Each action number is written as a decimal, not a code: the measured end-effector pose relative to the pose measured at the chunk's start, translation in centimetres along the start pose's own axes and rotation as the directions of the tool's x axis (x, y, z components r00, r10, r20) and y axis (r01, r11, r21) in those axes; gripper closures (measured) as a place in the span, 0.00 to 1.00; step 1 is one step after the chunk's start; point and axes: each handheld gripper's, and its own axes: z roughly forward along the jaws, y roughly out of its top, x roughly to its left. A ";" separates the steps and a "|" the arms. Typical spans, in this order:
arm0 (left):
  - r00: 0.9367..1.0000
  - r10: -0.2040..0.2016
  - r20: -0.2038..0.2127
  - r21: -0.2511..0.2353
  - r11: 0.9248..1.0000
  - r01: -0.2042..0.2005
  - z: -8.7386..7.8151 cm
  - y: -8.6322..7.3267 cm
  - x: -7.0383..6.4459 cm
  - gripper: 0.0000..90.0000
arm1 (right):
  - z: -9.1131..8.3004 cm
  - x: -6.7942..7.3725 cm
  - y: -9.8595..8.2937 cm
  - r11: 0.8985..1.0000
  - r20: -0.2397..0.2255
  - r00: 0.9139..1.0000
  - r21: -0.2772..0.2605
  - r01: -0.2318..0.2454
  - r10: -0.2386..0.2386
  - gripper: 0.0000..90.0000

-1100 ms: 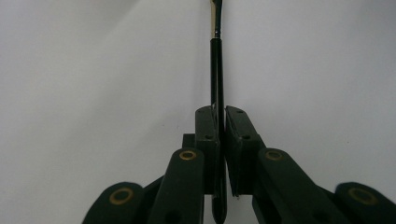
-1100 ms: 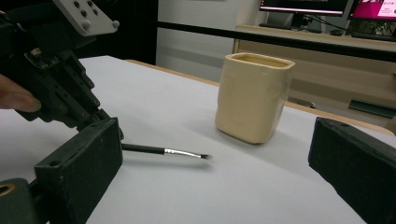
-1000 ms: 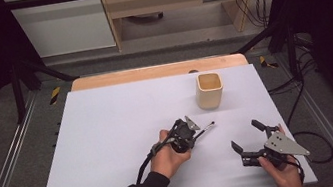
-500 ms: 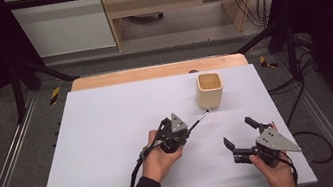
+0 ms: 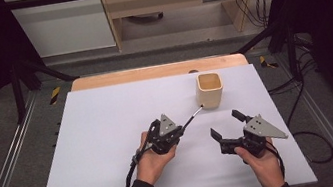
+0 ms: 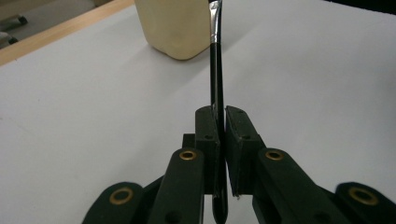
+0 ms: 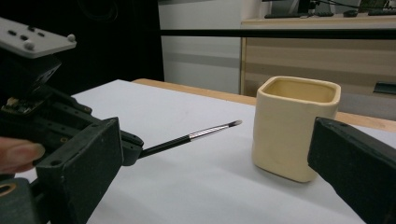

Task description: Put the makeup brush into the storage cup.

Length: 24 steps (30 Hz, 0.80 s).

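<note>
Left gripper [image 5: 173, 132] jaws clamped on slim black-handled brush [image 5: 191, 118], long axis slanting up toward nearby square cream ceramic cup [image 5: 210, 89] on white worktop [image 5: 100, 134]; right gripper [image 5: 225, 124] jaws apart, idle.

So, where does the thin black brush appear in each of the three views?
High view: the brush is at centre, running from the left gripper up and right toward the cream cup.
Left gripper view: the brush stands in the middle, clamped between the jaws, its tip at the top edge beside the cup.
Right gripper view: the brush lies left of centre, pointing right toward the cup.
Shared landmark: the cream cup.
</note>
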 end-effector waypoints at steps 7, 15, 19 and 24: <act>1.000 0.005 -0.007 -0.063 0.998 -0.005 -0.7 0.3 -0.2 0.93 | 0.5 0.4 1.5 1.000 -0.010 1.000 -0.007 -0.018 0.018 0.04; 1.000 0.010 -0.022 -0.105 0.994 -0.013 -1.1 0.5 -0.2 0.93 | 1.0 0.7 2.2 0.998 -0.039 0.998 -0.007 -0.057 0.057 0.04; 1.000 0.003 -0.021 -0.119 0.993 -0.006 -1.2 0.4 -0.1 0.93 | 1.3 0.9 2.5 0.998 -0.034 0.998 -0.008 -0.059 0.059 0.05; 1.000 -0.004 -0.015 -0.137 0.991 0.002 -1.1 0.3 -0.3 0.93 | 1.4 1.0 2.7 0.998 -0.030 0.997 -0.011 -0.065 0.065 0.05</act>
